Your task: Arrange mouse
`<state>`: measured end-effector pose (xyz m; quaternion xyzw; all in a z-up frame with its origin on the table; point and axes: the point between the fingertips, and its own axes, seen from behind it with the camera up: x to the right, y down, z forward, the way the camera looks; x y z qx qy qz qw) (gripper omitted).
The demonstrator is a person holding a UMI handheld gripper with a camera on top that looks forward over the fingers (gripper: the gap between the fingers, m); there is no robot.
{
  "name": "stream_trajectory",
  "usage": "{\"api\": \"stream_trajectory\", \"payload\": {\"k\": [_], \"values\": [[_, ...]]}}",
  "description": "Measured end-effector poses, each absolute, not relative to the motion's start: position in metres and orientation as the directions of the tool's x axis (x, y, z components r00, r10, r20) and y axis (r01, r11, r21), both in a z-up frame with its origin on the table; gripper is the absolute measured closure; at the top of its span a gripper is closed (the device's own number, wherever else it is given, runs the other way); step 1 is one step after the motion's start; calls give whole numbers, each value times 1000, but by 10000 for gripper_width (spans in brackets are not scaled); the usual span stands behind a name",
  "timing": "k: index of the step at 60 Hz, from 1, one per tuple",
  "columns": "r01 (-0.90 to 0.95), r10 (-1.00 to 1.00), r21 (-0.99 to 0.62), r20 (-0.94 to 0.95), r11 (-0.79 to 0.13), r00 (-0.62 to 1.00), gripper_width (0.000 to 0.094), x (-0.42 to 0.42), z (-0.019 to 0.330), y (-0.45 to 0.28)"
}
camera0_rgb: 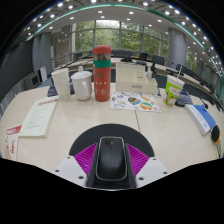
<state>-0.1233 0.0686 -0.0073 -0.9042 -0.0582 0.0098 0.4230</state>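
**Mouse held at lower centre**

Black mouse (111, 160) clamped between gripper (111, 158) pads (84, 157), jaws narrow against both its sides, above dark round mat (111, 134). Bare tabletop (70, 118) open beyond. Farther up: red bottle (102, 73), white mug (82, 86), sticker sheet (136, 101). Papers (38, 117) at left edge.

Surfaces: mostly matt plastic, smooth tabletop.
Mouse (111, 157) black matt plastic, faint sheen on top; mouse pad (111, 135) dark, matt; table (75, 125) smooth, pale, low gloss; bottle (102, 72) red-orange, satin; mug (82, 85) white, glossy.
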Motion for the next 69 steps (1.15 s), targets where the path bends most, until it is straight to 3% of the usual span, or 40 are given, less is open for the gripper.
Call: {"api": "stream_trajectory", "payload": {"k": [2, 6, 8, 27, 34, 48, 69], "values": [[96, 112, -759, 31, -644, 993, 353, -123, -7, 66], [100, 113, -750, 34, -654, 993, 62, -121, 0, 60], [101, 108, -749, 40, -655, 993, 106, -119, 7, 55], [57, 43, -753, 38, -655, 998, 79, -116, 118, -54], [48, 29, -758, 38, -650, 999, 82, -119, 140, -96], [38, 19, -753, 33, -657, 999, 79, -127, 159, -149], [61, 43, -748, 43, -661, 998, 77, -133, 156, -163]]}}
